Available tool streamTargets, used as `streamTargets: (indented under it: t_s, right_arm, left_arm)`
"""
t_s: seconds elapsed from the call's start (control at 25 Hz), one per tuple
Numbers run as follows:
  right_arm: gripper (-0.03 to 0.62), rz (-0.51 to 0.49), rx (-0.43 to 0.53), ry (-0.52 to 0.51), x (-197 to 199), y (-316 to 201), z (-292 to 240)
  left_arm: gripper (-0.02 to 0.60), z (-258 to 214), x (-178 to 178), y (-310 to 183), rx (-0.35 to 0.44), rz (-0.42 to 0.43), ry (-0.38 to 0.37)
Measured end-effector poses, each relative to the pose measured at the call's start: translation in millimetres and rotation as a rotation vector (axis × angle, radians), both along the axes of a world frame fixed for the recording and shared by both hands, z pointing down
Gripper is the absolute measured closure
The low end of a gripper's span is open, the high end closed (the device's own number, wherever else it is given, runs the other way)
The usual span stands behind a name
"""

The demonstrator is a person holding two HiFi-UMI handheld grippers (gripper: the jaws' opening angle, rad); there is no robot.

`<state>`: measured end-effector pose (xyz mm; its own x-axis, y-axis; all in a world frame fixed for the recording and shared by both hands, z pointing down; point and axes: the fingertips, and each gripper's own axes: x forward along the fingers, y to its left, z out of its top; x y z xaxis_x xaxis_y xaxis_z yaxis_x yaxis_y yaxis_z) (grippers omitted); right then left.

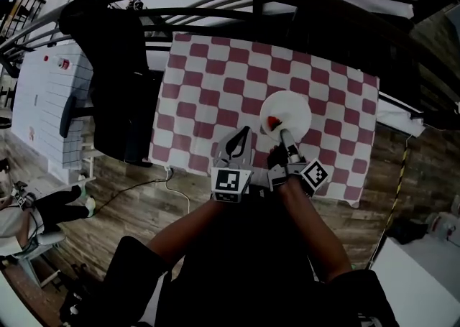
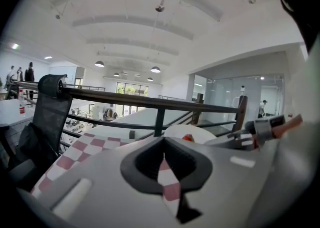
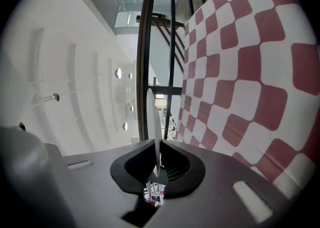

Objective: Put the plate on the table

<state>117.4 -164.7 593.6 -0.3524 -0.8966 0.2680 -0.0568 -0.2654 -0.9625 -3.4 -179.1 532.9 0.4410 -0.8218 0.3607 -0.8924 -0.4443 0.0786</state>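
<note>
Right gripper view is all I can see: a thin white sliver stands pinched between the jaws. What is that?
Observer: The head view shows a round white plate, which you see edge-on. The right gripper grips its near rim.
Visitor: Is anything on it?
Observer: Yes, a small red item sits near the gripped edge; I cannot tell what it is.
Visitor: And the other hand's tool?
Observer: The left gripper is beside it over the checked tablecloth, its jaws shut on nothing.
</note>
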Motion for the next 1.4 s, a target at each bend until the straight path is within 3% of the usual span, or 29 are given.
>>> streamTargets:
  t_s: [0.24, 0.52, 0.8, 1.04, 1.16, 1.4]
  right_arm:
    - [0.576, -0.061, 0.035, 0.02, 14.5, -27.2, 32.8]
    - [0.576, -0.118, -0.011, -0.018, 9.4, -43.0, 78.6]
    - [0.576, -0.163, -0.061, -0.015, 9.3, -48.7, 125.8]
    - [0.576, -0.196, -0.073, 0.018, 16.5, -58.9, 148.2]
    - [0.576, -0.226, -0.026, -0.012, 8.2, -64.5, 152.0]
    - [0.576, -0.237, -0.05, -0.033, 0.9, -56.8, 167.8]
  left_arm:
    - [0.572, 12.0, 10.6, -19.8, -0.012, -0.035, 0.014]
    - [0.572, 31.6, 7.6, -31.2, -0.072, -0.068, -0.005]
    - [0.572, 49.7, 13.0, -32.9, -0.082, -0.066, -0.017]
    - [0.572, 54.2, 15.7, -32.9, -0.071, -0.059, -0.012]
    - [0.572, 54.0, 12.4, -30.9, -0.079, -0.072, -0.008]
    - [0.572, 60.4, 1.5, -26.3, -0.102, -0.075, -0.044]
